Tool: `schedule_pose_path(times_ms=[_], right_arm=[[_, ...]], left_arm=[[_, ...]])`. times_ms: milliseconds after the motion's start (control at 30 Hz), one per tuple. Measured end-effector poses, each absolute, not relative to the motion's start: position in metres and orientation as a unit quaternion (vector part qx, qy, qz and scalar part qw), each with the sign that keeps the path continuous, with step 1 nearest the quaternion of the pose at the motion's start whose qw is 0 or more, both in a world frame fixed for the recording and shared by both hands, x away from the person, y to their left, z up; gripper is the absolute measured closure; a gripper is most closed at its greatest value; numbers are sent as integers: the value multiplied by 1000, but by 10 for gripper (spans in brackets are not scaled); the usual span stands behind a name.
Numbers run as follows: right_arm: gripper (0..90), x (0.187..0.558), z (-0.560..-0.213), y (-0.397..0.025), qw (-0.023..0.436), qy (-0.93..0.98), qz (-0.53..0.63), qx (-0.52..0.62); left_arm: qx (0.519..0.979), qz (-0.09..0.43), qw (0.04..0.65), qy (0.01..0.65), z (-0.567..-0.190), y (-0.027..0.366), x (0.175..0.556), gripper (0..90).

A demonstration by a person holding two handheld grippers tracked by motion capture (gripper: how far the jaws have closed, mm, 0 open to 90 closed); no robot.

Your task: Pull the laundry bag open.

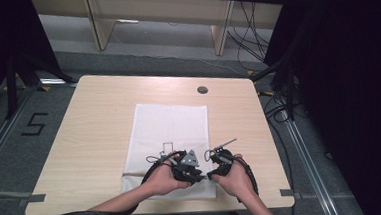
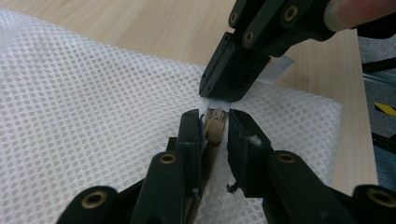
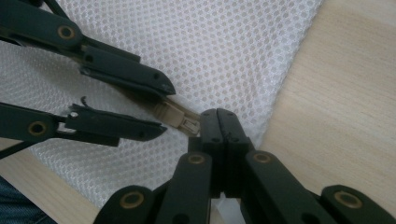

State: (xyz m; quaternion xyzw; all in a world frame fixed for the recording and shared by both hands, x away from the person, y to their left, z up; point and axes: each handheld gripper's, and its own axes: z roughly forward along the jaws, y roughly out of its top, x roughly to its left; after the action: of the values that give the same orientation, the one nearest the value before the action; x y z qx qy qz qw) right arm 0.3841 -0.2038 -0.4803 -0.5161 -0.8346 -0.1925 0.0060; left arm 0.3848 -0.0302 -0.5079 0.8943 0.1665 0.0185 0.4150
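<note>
With right hand-held gripper [image 3: 218, 122] clamped on the mesh bag's [image 3: 210, 42] edge, left hand-held gripper's [image 2: 215, 122] loose jaws may slip off the zipper pull [image 2: 215, 128].

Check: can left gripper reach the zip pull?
Likely yes: zip pull sits between the open jaws of the left gripper; right gripper, shut on the mesh bag beside it, leaves room.

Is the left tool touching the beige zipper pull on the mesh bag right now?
Cannot tell. In the left gripper view the zipper pull sits between the left tool's jaws, seemingly against one; the right gripper view shows the jaws spread around it, contact unclear.
</note>
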Motion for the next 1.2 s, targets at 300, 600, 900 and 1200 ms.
schedule_pose_path(times_ms=[300,600,900,1200], right_arm=[[900,383,-479,-203,8,-829,-186,-528],[900,383,-479,-203,11,-828,-186,-529],[900,384,-480,-204,10,-827,-182,-532],[900,384,-479,-204,13,-829,-188,-527]], left_arm=[[899,32,410,148,-511,-36,383,796],[906,53,399,133,-509,-37,378,811],[897,39,415,149,-512,-38,382,790],[902,49,408,134,-508,-38,377,872]])
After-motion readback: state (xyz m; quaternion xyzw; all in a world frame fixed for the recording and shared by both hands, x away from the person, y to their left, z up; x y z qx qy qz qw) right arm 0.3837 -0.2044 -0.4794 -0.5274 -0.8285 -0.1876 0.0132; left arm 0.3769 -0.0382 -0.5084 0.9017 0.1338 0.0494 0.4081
